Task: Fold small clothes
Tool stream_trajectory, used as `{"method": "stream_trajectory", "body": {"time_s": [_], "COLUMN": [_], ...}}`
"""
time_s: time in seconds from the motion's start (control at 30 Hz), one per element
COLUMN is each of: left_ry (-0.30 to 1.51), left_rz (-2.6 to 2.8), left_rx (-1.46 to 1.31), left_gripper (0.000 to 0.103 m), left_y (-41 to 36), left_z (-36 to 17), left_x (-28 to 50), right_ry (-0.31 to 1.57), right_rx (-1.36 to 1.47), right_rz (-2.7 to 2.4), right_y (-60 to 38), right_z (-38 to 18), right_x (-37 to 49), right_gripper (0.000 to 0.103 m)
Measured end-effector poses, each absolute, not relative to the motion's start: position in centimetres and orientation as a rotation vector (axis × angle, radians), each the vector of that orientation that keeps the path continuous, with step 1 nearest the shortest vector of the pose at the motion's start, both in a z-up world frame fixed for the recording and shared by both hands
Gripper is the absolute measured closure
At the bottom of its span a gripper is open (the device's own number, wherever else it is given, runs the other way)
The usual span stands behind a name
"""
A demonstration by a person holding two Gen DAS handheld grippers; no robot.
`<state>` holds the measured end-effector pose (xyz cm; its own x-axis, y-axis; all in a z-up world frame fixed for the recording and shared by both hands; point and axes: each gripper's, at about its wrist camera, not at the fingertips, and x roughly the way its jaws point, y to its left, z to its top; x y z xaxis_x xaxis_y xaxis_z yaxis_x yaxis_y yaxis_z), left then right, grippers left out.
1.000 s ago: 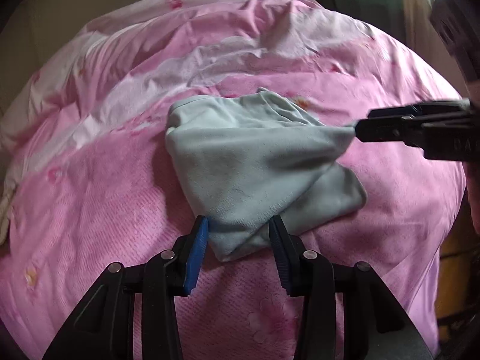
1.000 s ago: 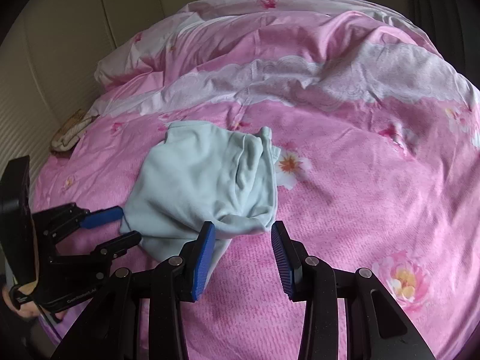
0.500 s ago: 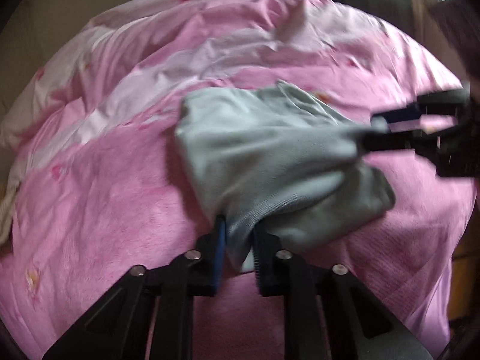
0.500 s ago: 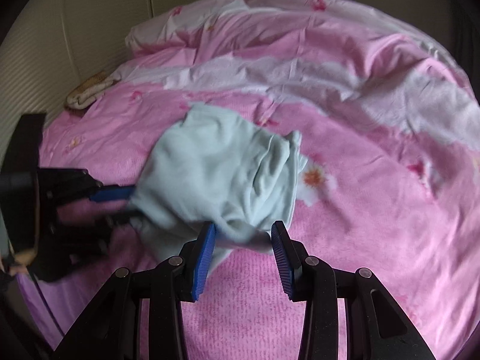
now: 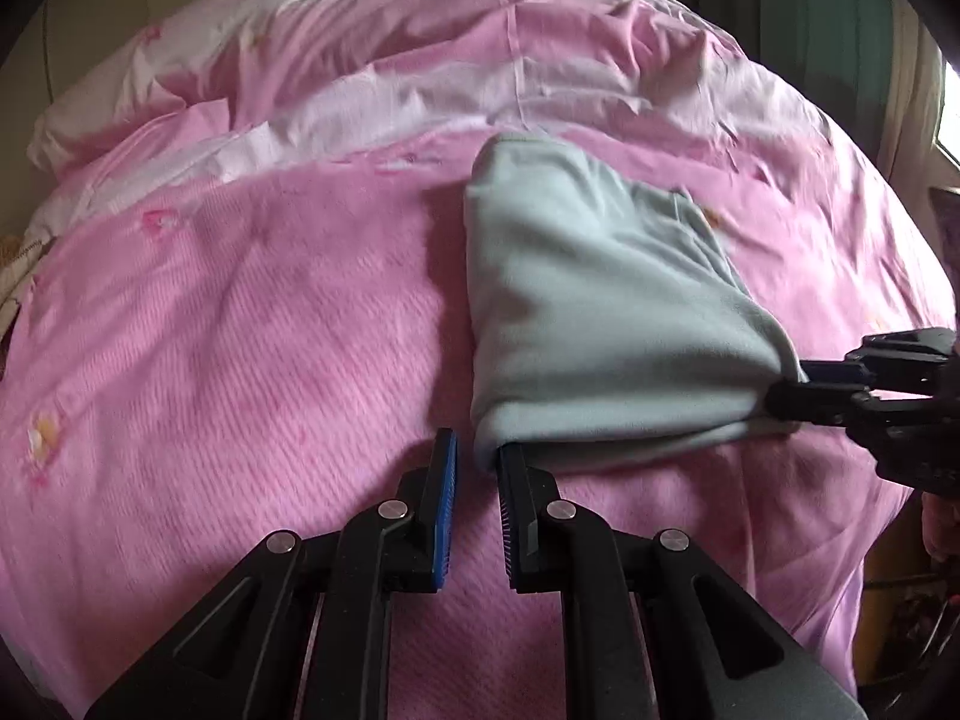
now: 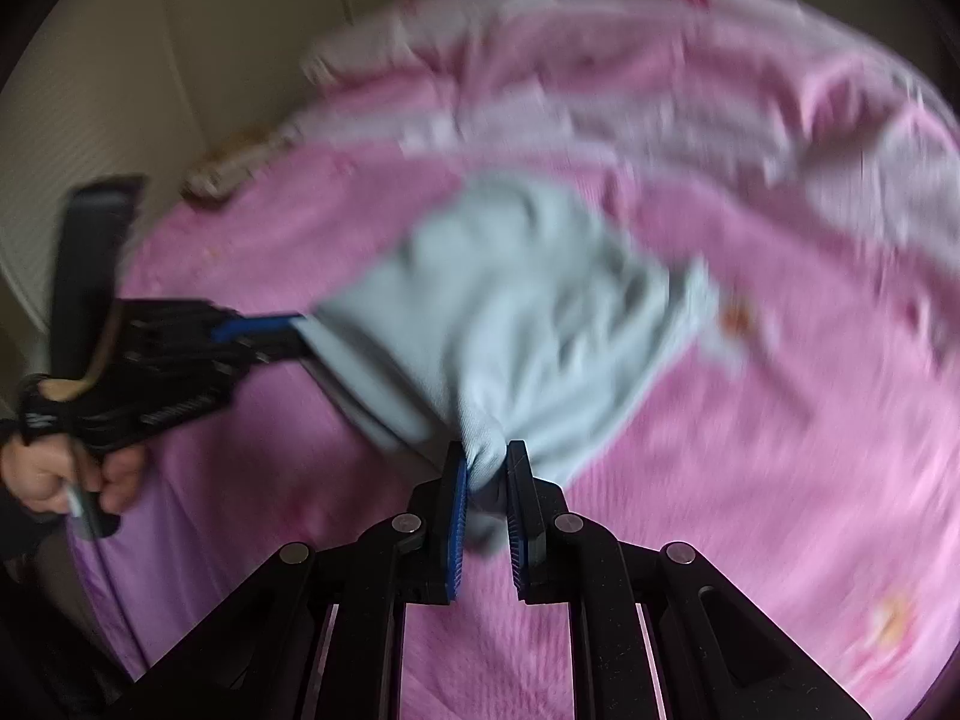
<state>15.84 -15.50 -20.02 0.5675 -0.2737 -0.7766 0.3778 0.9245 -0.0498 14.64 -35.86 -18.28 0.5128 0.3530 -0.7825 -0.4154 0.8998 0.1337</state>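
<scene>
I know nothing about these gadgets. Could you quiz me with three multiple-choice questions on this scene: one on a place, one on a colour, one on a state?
1. Where is the pale grey-blue cloth garment?
A. On a wooden floor
B. On the pink quilted bedspread
C. In a basket

2. What colour are the right gripper finger pads?
A. Red
B. Yellow
C. Blue

3. The right gripper is:
A. Wide open and empty
B. Shut on a bunch of the garment
C. Holding a hanger

Answers: 1 B, pink bedding surrounds the garment; 2 C, blue strips line the fingers; 3 B, fabric is pinched between its fingers.
</scene>
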Motion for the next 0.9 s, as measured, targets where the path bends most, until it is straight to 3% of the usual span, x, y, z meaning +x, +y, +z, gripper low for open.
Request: {"method": "stream_trajectory", "body": {"time_s": [0.07, 0.3, 0.53, 0.8, 0.83, 0.87, 0.9], "left_ry": [0.890, 0.823, 0.800, 0.887, 0.892, 0.894, 0.895], "left_rz": [-0.392, -0.421, -0.451, -0.474, -0.473, -0.469, -0.466], "left_rx": [0.107, 0.042, -0.031, -0.124, -0.125, -0.126, -0.126], "left_gripper": [0.088, 0.088, 0.078, 0.078, 0.078, 0.078, 0.078], "left_y": [-15.1, -13.8, -15.7, -17.0, -17.1, -17.0, -17.0], "left_z": [-19.9, -16.0, -13.9, -16.3, -16.6, -16.8, -16.9], "left_x": [15.6, 14.8, 19.4, 22.7, 22.7, 22.7, 22.7], "right_ry": [0.939, 0.846, 0.819, 0.899, 0.906, 0.908, 0.899], "right_rx": [-0.031, 0.164, 0.304, 0.354, 0.373, 0.373, 0.357], "right_rz": [0.455, 0.487, 0.401, 0.300, 0.314, 0.319, 0.313], "right_y": [-36.4, -39.1, -41.0, -41.4, -41.4, -41.3, -41.2], "right_z": [-19.1, -16.7, -15.8, -18.4, -18.9, -19.1, -19.2], "right_x": [14.4, 13.7, 18.6, 24.3, 24.7, 24.8, 24.9], "right_gripper": [0.089, 0.071, 0.070, 0.070, 0.071, 0.079, 0.096]}}
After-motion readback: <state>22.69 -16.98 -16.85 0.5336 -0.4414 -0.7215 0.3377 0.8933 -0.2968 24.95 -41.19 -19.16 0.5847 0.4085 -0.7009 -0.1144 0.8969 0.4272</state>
